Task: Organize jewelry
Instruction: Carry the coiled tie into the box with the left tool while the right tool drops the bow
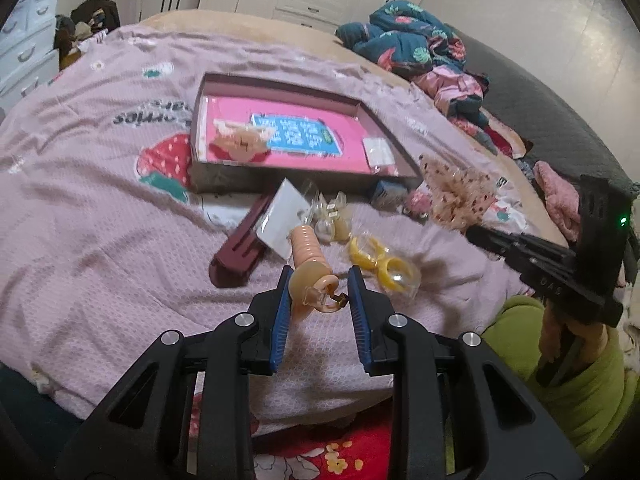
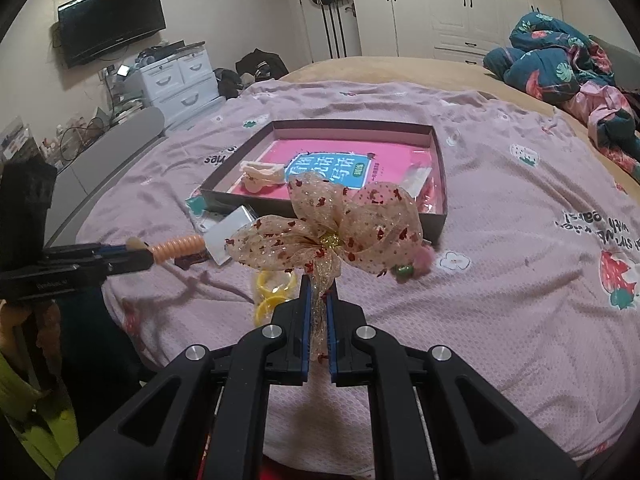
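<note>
Your left gripper (image 1: 318, 286) clamps a peach hair claw (image 1: 310, 260), your right gripper (image 2: 319, 304) a sheer bow (image 2: 328, 226); the far box (image 2: 438, 184) holds little, several pieces remain.

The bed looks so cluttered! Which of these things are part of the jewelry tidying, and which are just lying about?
Part of the job:
- peach hair clip, held in the left gripper
- sheer bow, held in the right gripper
- shallow box
- yellow rings
- maroon clip

Just lying about:
- floral clothes
- TV
- white drawers
</note>
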### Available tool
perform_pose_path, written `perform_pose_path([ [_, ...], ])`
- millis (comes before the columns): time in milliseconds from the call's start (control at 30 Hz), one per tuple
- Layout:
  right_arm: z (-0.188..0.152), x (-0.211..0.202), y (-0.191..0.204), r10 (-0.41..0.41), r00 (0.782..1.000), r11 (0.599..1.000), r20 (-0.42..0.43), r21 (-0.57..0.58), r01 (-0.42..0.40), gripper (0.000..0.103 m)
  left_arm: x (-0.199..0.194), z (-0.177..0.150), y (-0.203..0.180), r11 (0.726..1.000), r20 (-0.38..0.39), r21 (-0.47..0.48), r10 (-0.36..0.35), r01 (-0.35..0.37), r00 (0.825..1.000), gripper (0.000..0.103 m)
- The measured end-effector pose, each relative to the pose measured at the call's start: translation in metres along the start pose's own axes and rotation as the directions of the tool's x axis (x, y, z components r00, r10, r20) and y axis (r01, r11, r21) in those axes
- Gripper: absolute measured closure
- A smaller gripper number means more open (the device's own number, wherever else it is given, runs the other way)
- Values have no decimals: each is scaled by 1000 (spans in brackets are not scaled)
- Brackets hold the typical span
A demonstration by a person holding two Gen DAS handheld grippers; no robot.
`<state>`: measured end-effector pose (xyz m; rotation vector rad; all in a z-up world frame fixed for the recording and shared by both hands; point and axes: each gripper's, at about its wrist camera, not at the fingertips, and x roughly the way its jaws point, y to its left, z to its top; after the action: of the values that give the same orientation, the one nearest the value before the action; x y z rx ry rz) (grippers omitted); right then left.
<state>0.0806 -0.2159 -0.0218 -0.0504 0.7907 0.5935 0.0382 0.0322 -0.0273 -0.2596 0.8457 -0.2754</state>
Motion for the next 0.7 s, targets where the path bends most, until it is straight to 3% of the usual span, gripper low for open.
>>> perform_pose_path([
  [700,49,-2,33,67,995,993,73,-100,-59,97,-38,62,25,998,159,-25,60,-57,985,84],
])
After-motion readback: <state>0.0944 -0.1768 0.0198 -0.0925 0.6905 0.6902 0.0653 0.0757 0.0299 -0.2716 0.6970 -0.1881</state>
